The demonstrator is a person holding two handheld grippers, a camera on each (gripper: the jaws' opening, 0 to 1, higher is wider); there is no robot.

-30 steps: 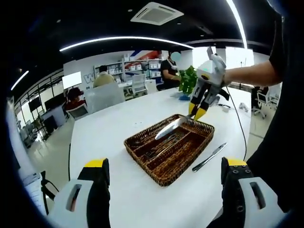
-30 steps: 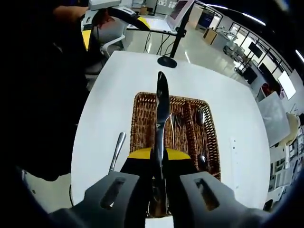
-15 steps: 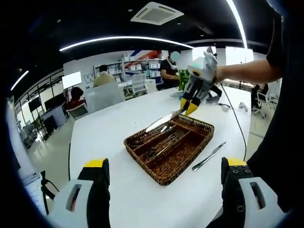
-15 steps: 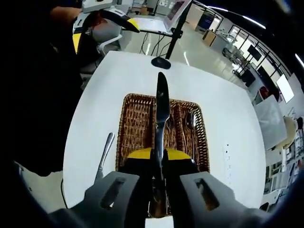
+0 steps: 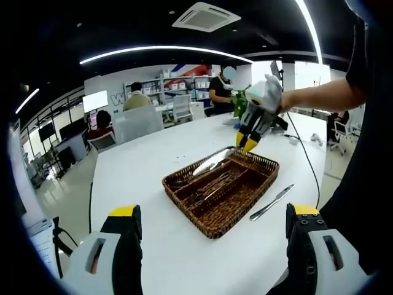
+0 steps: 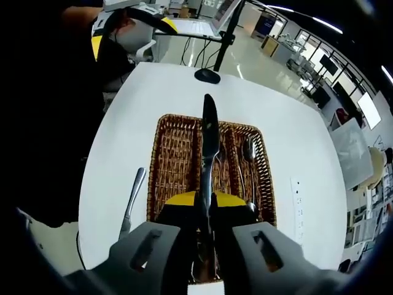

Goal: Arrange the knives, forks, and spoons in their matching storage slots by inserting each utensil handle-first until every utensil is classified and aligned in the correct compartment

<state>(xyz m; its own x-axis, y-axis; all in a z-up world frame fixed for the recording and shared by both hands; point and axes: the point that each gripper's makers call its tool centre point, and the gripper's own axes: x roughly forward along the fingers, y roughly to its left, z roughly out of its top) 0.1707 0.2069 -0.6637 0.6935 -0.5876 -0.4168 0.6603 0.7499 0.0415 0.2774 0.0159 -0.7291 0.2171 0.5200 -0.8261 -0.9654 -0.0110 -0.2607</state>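
Left gripper view. The left gripper point(image 5: 212, 246) sits low at the near edge, its yellow-tipped jaws spread wide with nothing between them. Beyond lies a broad white counter point(image 5: 147, 166) carrying a brown wicker tray point(image 5: 221, 190) divided into long slots; several utensils point(image 5: 206, 187) lie in its inner slots. A loose knife point(image 5: 271, 203) rests flat on the counter just right of the tray. At the tray's far right corner the right gripper point(image 5: 249, 146) grips a second knife, the held knife point(image 5: 212, 161), whose blade reaches left over the tray's far edge. The room is an open office: black ceiling with curved light strips point(image 5: 166, 50) and a ceiling air unit point(image 5: 201, 16), white shelving point(image 5: 178, 89) on the far wall, seated people point(image 5: 136, 98) at the far side, a green plant point(image 5: 242, 101).

Right gripper view. The right gripper point(image 6: 204, 201) has its jaws closed on the held knife point(image 6: 209, 147), blade pointing away, above the wicker tray point(image 6: 175, 163). A spoon point(image 6: 249, 150) lies in a right slot. The loose knife point(image 6: 132, 203) lies on the white counter point(image 6: 288, 141) left of the tray. Beyond the counter, a black stand base point(image 6: 207, 75) rests on glossy floor point(image 6: 258, 58).
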